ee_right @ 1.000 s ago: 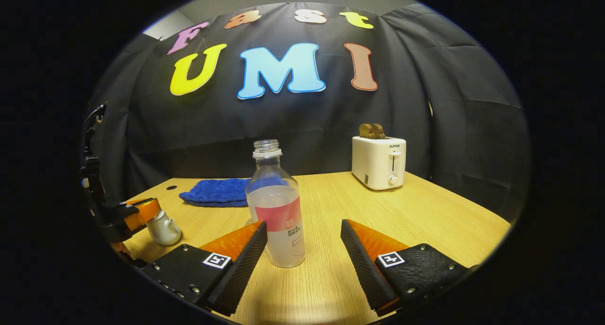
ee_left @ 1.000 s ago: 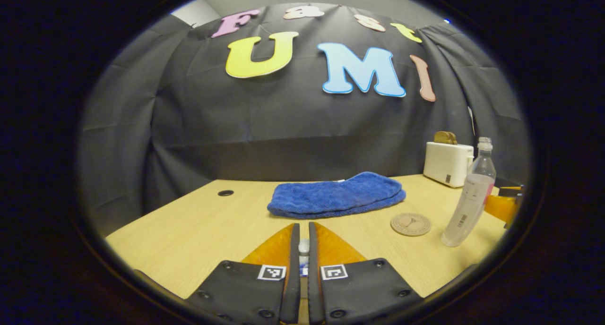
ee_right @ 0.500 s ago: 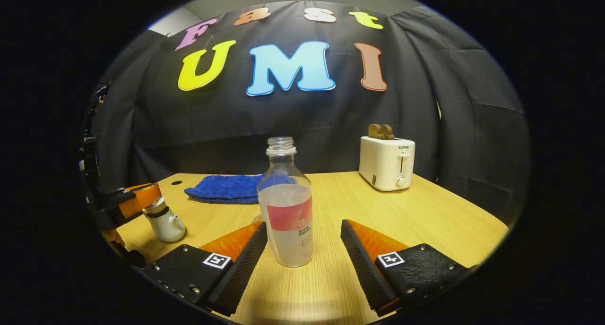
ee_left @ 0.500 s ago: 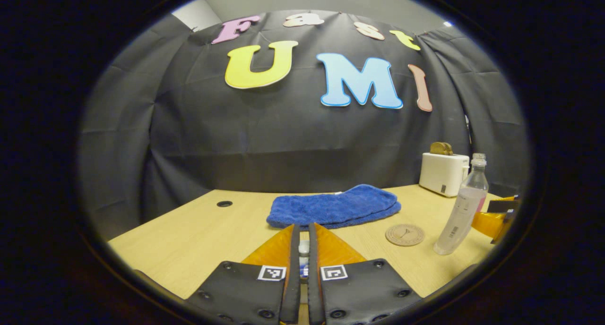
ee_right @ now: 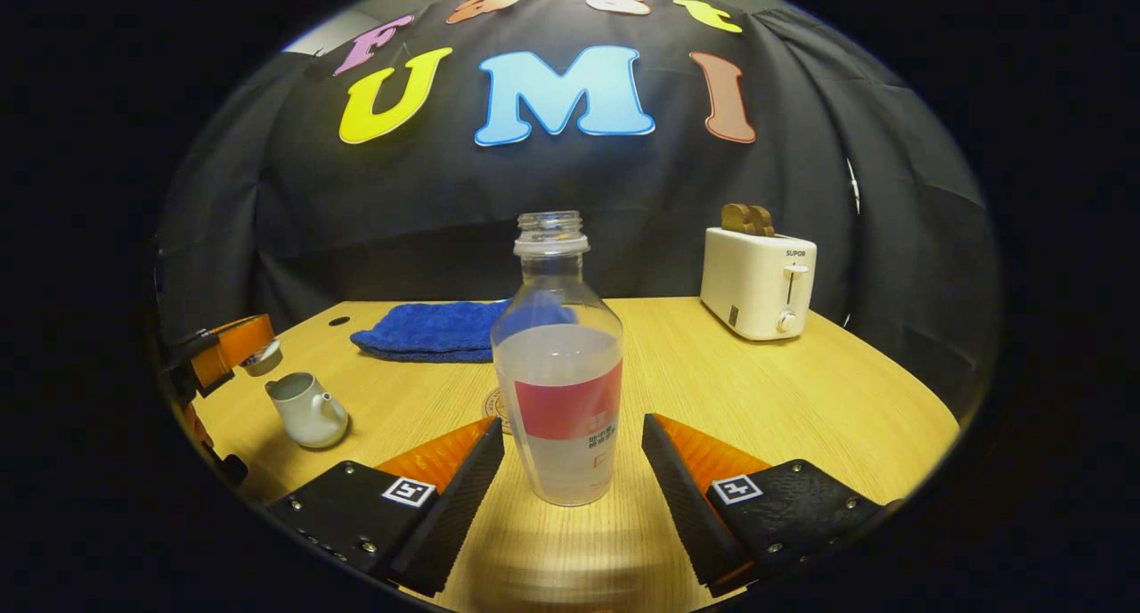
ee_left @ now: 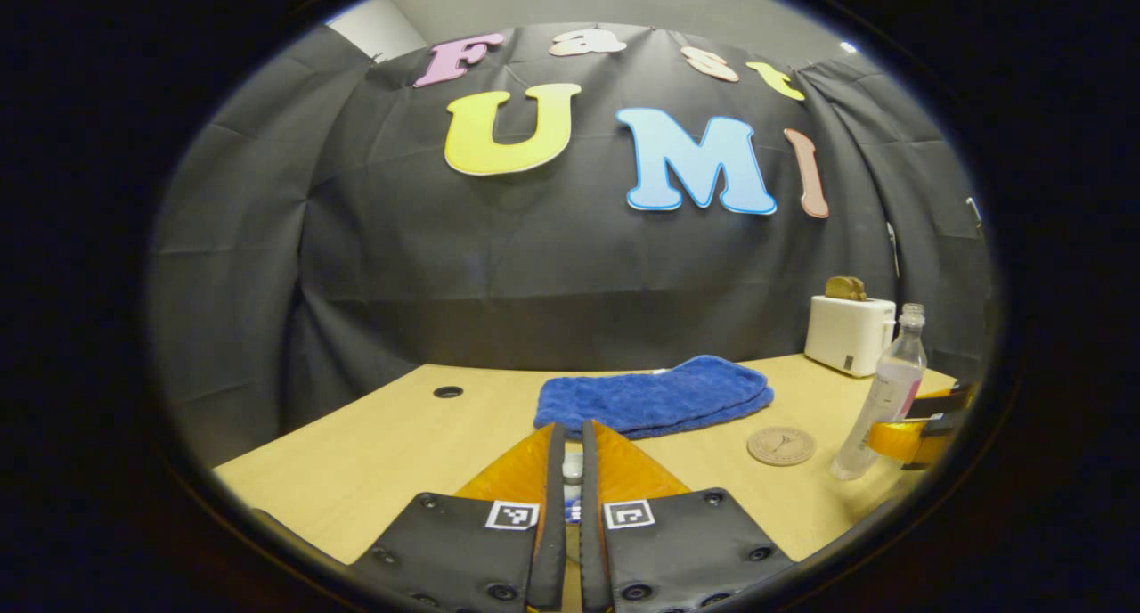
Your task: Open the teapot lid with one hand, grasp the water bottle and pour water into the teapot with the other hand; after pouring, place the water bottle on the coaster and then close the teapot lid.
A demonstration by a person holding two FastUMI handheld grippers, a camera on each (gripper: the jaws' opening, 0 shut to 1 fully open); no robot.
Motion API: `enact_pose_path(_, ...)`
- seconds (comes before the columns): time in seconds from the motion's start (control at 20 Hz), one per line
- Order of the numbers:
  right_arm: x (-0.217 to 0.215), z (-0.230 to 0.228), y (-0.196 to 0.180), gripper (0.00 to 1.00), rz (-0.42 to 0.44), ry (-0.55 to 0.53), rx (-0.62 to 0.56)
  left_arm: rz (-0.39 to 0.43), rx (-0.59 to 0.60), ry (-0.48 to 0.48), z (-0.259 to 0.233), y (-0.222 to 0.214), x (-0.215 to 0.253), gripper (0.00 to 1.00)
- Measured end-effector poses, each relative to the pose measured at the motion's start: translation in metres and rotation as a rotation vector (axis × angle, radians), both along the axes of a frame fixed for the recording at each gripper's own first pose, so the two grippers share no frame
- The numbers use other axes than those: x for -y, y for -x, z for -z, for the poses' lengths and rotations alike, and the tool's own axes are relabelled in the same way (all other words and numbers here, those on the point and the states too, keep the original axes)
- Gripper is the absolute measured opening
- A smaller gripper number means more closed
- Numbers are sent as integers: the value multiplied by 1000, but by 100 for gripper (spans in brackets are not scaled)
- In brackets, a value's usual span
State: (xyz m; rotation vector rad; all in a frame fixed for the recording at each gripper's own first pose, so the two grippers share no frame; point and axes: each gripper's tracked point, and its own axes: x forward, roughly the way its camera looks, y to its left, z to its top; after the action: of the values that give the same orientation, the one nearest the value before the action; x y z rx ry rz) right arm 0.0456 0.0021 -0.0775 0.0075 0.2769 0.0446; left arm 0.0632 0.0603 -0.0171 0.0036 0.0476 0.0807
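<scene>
A small white teapot point(ee_right: 307, 408) stands uncovered at the table's left in the right gripper view. Its lid point(ee_right: 264, 357) hangs above and left of it, with my left gripper point(ee_right: 233, 350) shut on it. In the left gripper view that gripper point(ee_left: 573, 430) has its fingers closed on the lid's pale knob point(ee_left: 573, 467). A clear, uncapped water bottle point(ee_right: 561, 381) with a red label stands upright between the fingers of my open right gripper point(ee_right: 573, 428), with a gap on each side. The round coaster point(ee_left: 780, 445) lies just left of the bottle point(ee_left: 882, 399).
A folded blue towel point(ee_right: 427, 331) lies at the back of the wooden table point(ee_right: 802, 399). A white toaster point(ee_right: 759, 283) with toast stands at the back right. A cable hole point(ee_left: 447, 391) sits near the far left edge.
My left gripper has lifted the lid up and off the teapot, leaving it uncovered. My right gripper has moved closer around the bottle, still open.
</scene>
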Motion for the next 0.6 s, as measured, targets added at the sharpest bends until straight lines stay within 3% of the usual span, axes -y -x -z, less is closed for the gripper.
enact_pose_path(0.15, 1, 7, -7, 95, 5, 32, -27, -16, -7, 11, 0, 4, -17, 14)
enact_pose_path(0.35, -2, 11, -14, 78, 6, 64, -38, -39, -27, 22, 7, 10, -36, 14)
enact_pose_path(0.6, -10, 1, -15, 77, -12, 171, -25, -51, -43, 43, 16, 16, -50, 14)
